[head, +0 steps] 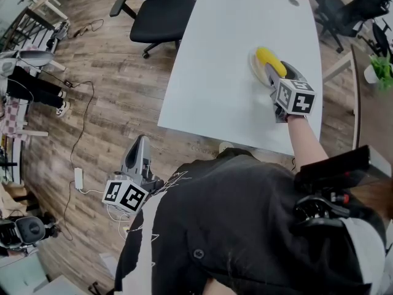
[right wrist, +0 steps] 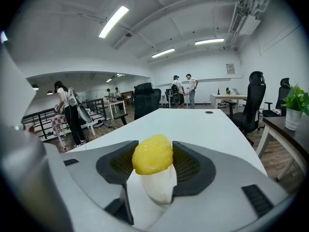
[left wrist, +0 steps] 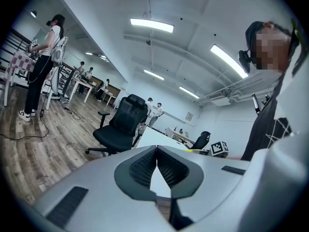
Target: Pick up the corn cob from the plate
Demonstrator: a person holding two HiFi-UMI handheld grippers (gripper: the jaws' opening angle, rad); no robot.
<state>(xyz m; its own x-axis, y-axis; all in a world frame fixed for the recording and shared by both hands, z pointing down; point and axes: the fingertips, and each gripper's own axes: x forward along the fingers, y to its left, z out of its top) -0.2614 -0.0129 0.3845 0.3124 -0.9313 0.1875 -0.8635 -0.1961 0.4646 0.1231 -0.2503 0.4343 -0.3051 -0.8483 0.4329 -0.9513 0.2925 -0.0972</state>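
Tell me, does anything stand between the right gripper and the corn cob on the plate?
Nothing visible does. The corn cob sits directly between the jaws of the right gripper, with both pads against its sides, just above the white plate. No other thing lies near them.

The right claw (head: pixel 274 71) sits at the corn cob (head: pixel 268 56) on the plate (head: pixel 253 67)
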